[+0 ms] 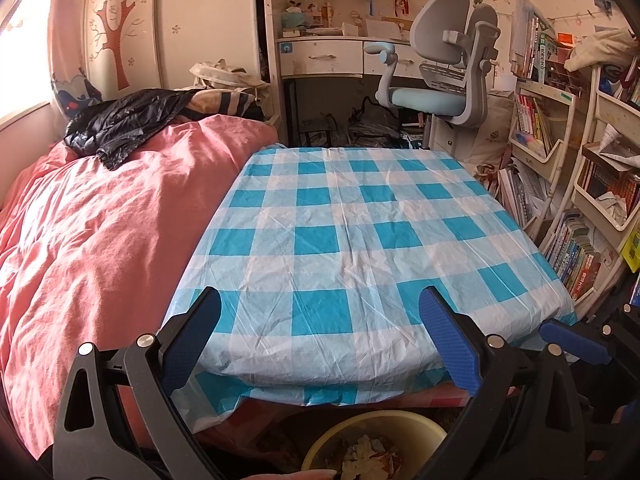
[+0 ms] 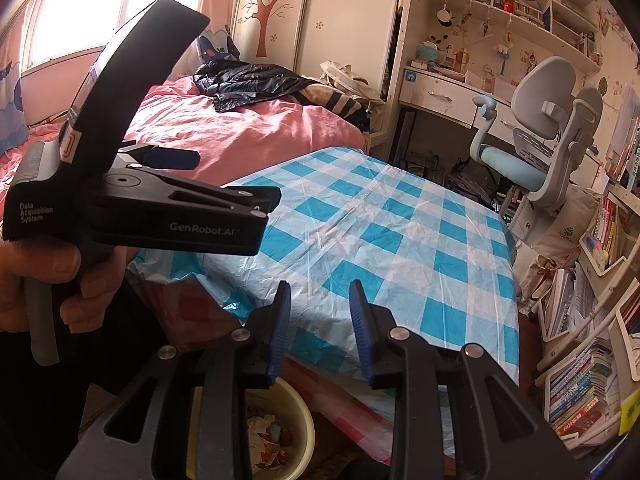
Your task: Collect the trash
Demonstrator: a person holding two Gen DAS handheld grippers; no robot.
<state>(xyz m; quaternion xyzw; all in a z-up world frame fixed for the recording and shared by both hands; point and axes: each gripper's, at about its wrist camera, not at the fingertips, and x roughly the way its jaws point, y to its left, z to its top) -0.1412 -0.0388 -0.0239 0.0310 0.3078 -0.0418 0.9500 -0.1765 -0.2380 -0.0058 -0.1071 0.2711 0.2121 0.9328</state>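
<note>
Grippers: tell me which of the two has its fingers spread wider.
The left gripper: its blue-padded fingers stand far apart over the checked tablecloth. The right gripper shows only a narrow gap. Neither holds anything.

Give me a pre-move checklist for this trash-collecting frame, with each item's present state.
1. Left tool open and holding nothing: ok, fingers stand wide apart over the near edge of the checked cloth.
2. Right tool holding nothing: ok, narrow gap between its fingers, nothing in it.
3. Yellow bin within view below the table's near edge: ok, paper scraps lie inside.
4. Checked tablecloth free of trash: ok, no scraps visible on it.
5. Trash left elsewhere, on the floor or the pink bedding: cannot tell; the floor is mostly hidden.
</note>
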